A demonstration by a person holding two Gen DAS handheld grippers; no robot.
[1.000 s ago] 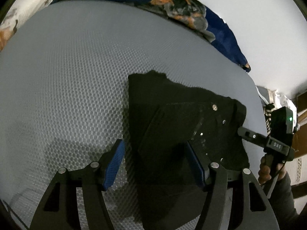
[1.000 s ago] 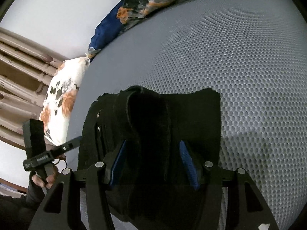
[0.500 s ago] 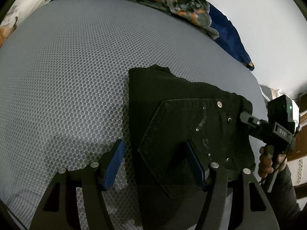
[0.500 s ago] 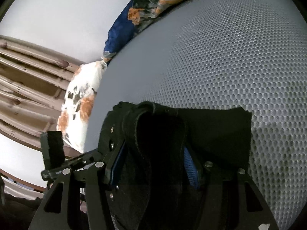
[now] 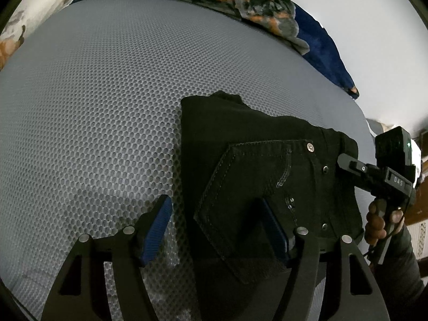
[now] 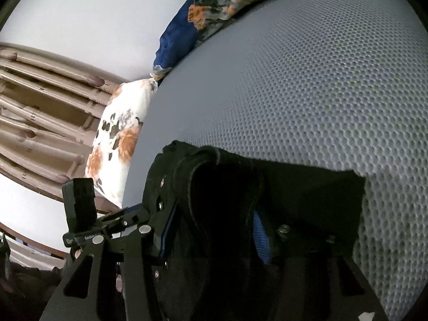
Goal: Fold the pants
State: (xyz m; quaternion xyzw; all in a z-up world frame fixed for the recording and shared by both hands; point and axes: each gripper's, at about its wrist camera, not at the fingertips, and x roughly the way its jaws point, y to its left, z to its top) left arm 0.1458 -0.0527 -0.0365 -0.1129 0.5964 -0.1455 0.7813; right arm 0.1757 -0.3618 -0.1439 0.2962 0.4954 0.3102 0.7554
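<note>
From the left wrist camera, a folded pair of black pants point(image 5: 256, 171) is lying on a grey honeycomb-mesh mattress point(image 5: 101, 101), its back pocket point(image 5: 248, 187) with pale stitching and metal rivets facing up. The left gripper point(image 5: 218, 230) is hovering low over the near edge of the bundle, its blue-padded fingers point(image 5: 156, 227) standing wide apart; one is sitting over bare mattress just beside the pants' left edge and the other is resting over the pocket, neither pinching cloth. At the right edge of the bundle, the right gripper point(image 5: 345, 161) is reaching in, gripped by a person's hand point(image 5: 377, 222); whether it is grasping the cloth cannot be told from here. A dark blue floral blanket point(image 5: 270, 10) is lining the far side of the bed. From the right wrist camera, the right gripper point(image 6: 211, 235) is sitting at the thick waistband end of the pants point(image 6: 307, 192), with a rolled hump of black fabric filling the space between its blue fingers point(image 6: 258, 235), which are standing apart around the cloth; whether they are pressing it cannot be told. The left gripper point(image 6: 128, 218) is showing at the far side of the bundle. A white floral pillow point(image 6: 117, 136) is lying against a wooden headboard point(image 6: 40, 112), and the blue blanket point(image 6: 214, 8) is bunching along the mattress point(image 6: 321, 75) edge.
</note>
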